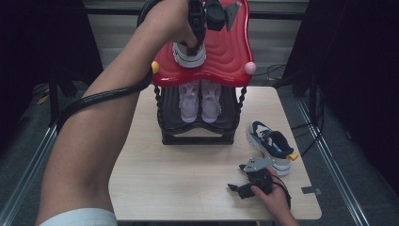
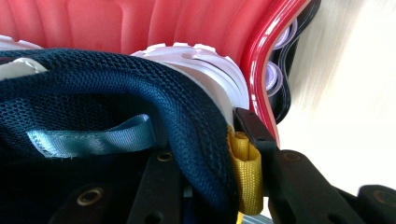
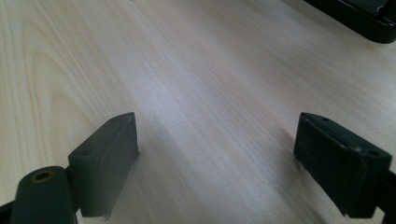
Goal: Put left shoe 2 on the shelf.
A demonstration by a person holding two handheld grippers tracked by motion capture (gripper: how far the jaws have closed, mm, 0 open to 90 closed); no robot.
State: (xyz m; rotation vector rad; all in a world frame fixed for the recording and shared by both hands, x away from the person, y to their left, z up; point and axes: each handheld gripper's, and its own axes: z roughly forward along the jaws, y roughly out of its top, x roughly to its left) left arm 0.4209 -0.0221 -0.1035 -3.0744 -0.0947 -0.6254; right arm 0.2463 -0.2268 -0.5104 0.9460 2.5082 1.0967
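One shoe [image 2: 140, 93] clamped in left tongs [image 2: 219, 154] — toe cut off.

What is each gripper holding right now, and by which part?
The left gripper clamps the navy sneaker by its heel collar; the right gripper holds nothing.

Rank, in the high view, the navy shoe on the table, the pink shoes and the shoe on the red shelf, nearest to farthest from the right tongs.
1. Navy shoe, just beyond the right tongs.
2. Pink shoes, lower shelf, middle.
3. Shoe on the red shelf, top, farthest.
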